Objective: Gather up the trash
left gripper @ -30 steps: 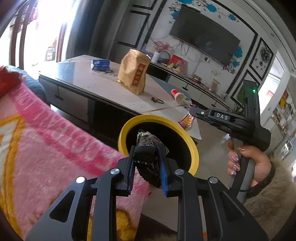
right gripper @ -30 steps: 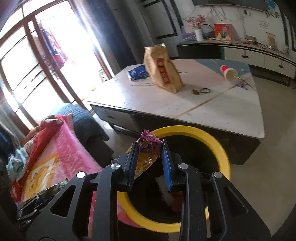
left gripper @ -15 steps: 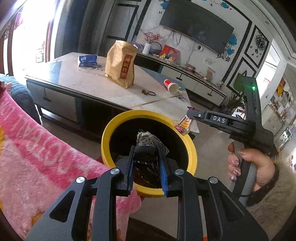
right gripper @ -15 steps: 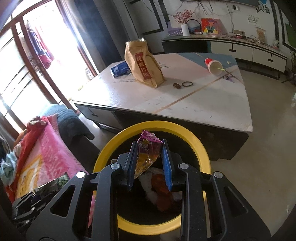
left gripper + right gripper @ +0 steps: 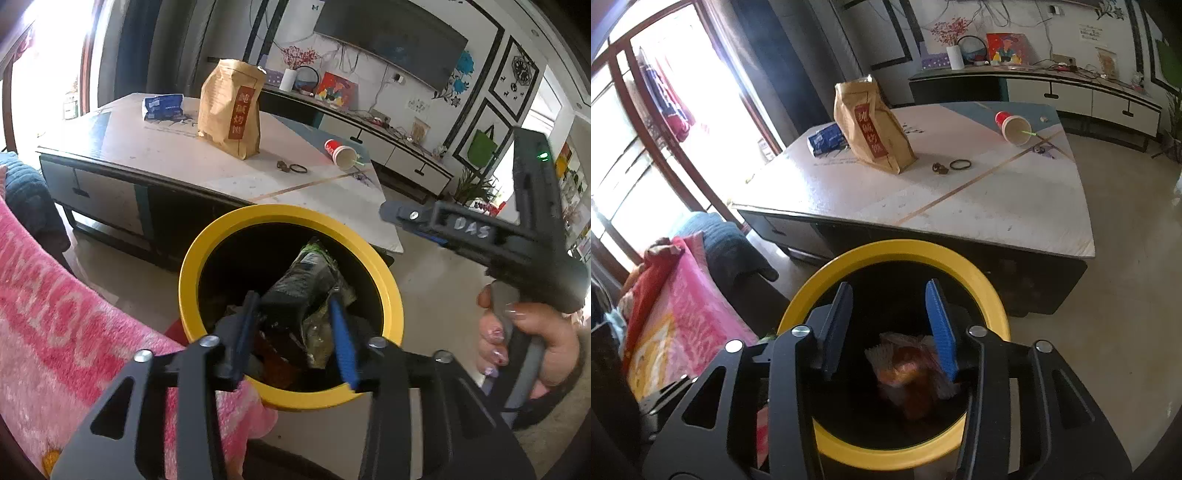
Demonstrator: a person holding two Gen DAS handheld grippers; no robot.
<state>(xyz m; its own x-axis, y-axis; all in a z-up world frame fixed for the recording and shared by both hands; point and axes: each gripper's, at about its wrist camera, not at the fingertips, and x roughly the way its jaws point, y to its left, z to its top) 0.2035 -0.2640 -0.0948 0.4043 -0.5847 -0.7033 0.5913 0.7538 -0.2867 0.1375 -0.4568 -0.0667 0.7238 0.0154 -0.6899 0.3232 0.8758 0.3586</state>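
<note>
The left gripper hangs over the yellow-rimmed bin, jaws opening, a dark crumpled wrapper loose between the pads and seemingly dropping free. The right gripper is opening too, nothing between its fingers; an orange snack packet (blurred) lies below in the bin. So two pieces look binned. Left, I judge: the tipped red cup, perhaps the blue packet, on the table.

Both grippers point steeply downward. The left gripper is opening its jaws with a wrapper loose between them; the right gripper is opening too, empty, its handle gripped by a hand.
</note>
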